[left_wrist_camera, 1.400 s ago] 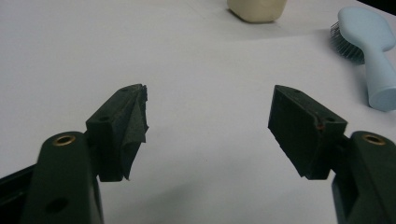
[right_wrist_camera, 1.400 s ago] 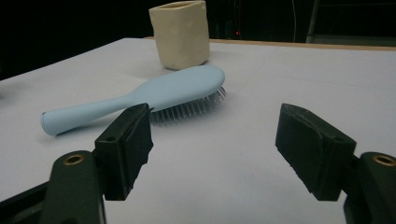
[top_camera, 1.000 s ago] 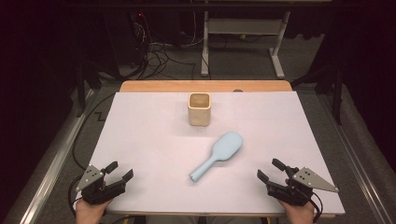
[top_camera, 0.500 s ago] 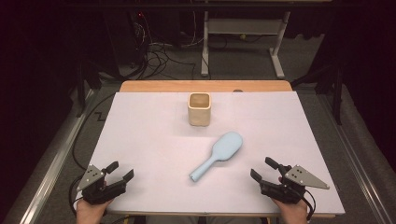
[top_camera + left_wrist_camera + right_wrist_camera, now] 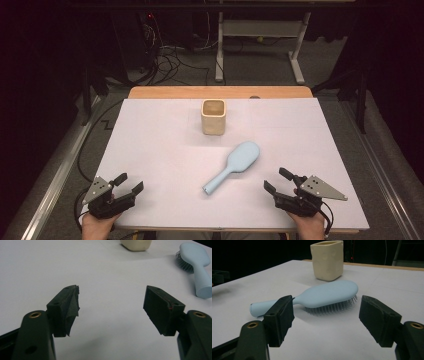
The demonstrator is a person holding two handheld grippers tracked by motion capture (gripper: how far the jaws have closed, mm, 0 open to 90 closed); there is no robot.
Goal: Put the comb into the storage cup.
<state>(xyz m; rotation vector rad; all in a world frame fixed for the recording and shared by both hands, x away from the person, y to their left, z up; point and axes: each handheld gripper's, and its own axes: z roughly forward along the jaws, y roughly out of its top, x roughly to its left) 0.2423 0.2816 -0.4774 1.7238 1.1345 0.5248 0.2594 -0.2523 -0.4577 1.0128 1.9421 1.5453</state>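
Our right gripper (image 5: 279, 186) and left gripper (image 5: 127, 185) both gape empty. The hairbrush (image 5: 234, 164) lies bristles down at mid-table, the cup (image 5: 213, 116) at its eleven o'clock. We judge a pinch on the rounded handle could make it skid away.

White table (image 5: 160, 150): hairbrush (image 5: 235, 165), beige cup (image 5: 213, 116).

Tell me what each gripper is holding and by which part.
Nothing is held. The left gripper and right gripper both stand open over bare table; the hairbrush lies untouched.
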